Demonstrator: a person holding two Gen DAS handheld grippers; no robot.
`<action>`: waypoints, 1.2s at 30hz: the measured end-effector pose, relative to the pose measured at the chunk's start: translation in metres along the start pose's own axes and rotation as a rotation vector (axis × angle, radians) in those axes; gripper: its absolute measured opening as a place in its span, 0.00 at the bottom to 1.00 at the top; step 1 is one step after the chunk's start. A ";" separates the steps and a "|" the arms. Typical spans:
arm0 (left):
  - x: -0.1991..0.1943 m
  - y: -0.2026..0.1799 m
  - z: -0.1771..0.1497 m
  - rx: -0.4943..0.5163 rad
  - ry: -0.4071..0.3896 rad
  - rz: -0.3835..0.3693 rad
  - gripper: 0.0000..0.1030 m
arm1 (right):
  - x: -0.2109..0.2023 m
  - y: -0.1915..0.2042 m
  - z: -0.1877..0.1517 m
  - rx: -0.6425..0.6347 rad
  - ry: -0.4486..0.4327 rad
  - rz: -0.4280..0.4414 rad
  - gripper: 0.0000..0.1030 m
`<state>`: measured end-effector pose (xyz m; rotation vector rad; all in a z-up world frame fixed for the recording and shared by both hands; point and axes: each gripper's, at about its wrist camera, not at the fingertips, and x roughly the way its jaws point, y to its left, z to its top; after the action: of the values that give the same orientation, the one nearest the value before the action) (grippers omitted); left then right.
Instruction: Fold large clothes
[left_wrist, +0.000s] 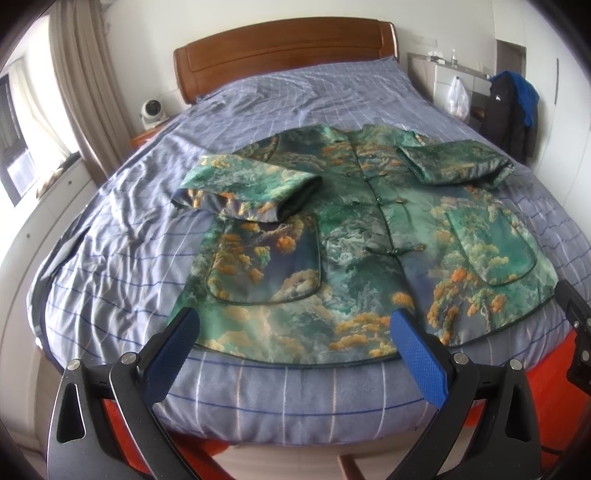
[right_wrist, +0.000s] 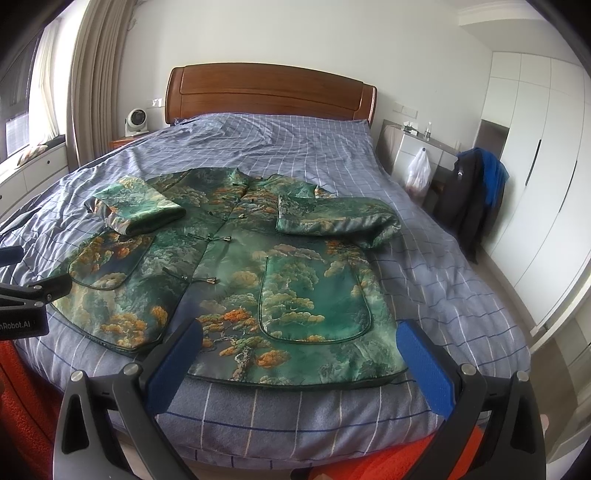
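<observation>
Green satin tree-print jacket (left_wrist: 354, 236) flat, front up, at bed (left_wrist: 258, 398) foot edge; both sleeves folded inward. Left tongs (left_wrist: 295, 343) and right tongs (right_wrist: 299, 354) released, empty, hovering over hem at 6 o'clock. Probably next: pinch both hem corners together, lift evenly toward collar at 12 o'clock.

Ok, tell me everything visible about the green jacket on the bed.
The green jacket lies front up and flat on the blue checked bedcover, collar toward the headboard, hem near the foot edge. Its shiny, satin-like fabric carries a print of pines and clouds in green and orange. Knot buttons close the front; two piped patch pockets sit low. Both sleeves are folded inward across the chest. Neither pair of tongs touches it.
</observation>
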<state>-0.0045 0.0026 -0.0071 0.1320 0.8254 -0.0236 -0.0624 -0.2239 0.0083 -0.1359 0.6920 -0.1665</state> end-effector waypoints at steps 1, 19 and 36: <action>0.000 0.000 0.000 0.000 0.001 0.000 1.00 | 0.000 0.000 0.000 0.000 0.000 0.000 1.00; -0.001 0.000 0.000 0.002 0.001 0.002 1.00 | 0.000 0.000 -0.001 -0.001 0.001 0.000 1.00; -0.001 0.000 0.000 0.003 0.001 0.002 1.00 | 0.000 0.004 -0.003 -0.002 0.002 0.003 1.00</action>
<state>-0.0051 0.0029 -0.0068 0.1360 0.8260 -0.0227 -0.0637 -0.2201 0.0057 -0.1367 0.6944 -0.1626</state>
